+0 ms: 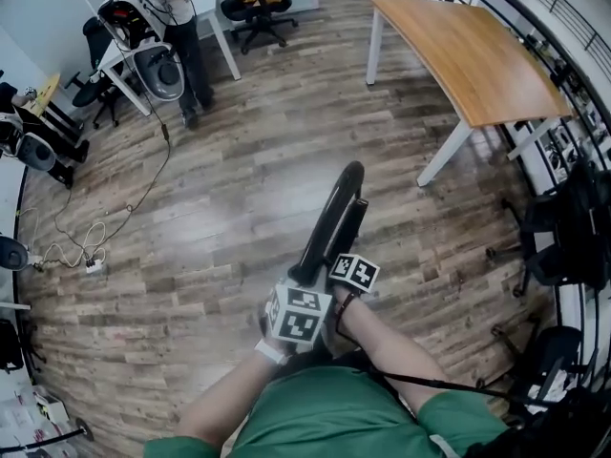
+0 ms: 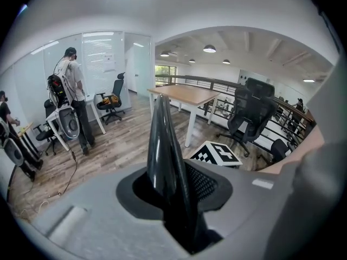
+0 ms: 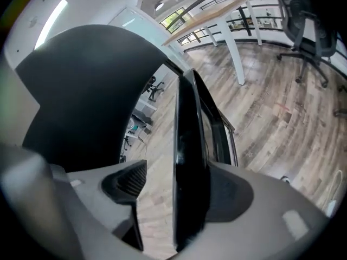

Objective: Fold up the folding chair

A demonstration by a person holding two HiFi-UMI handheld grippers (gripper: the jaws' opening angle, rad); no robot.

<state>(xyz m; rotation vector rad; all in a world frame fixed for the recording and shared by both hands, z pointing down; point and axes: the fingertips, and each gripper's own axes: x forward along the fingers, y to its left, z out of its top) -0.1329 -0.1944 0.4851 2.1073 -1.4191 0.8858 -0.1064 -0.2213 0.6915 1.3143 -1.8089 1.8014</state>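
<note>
The black folding chair (image 1: 339, 213) stands folded flat and edge-on on the wood floor, just in front of me. My left gripper (image 1: 300, 281) grips its near upper edge; in the left gripper view the glossy black panel (image 2: 162, 145) runs up between the jaws (image 2: 176, 194), pressed against the meshed pad. My right gripper (image 1: 336, 256) sits just beyond on the same edge. In the right gripper view the chair's edge (image 3: 190, 161) lies against the right jaw, while the left pad (image 3: 127, 183) stands apart, with floor showing in the gap.
A wooden table (image 1: 468, 51) on white legs stands at the back right. A black office chair (image 1: 563, 227) and a railing line the right side. A person (image 1: 181, 27) with equipment stands at the back left, near another office chair (image 1: 258, 3). A cable (image 1: 86, 246) lies on the floor at left.
</note>
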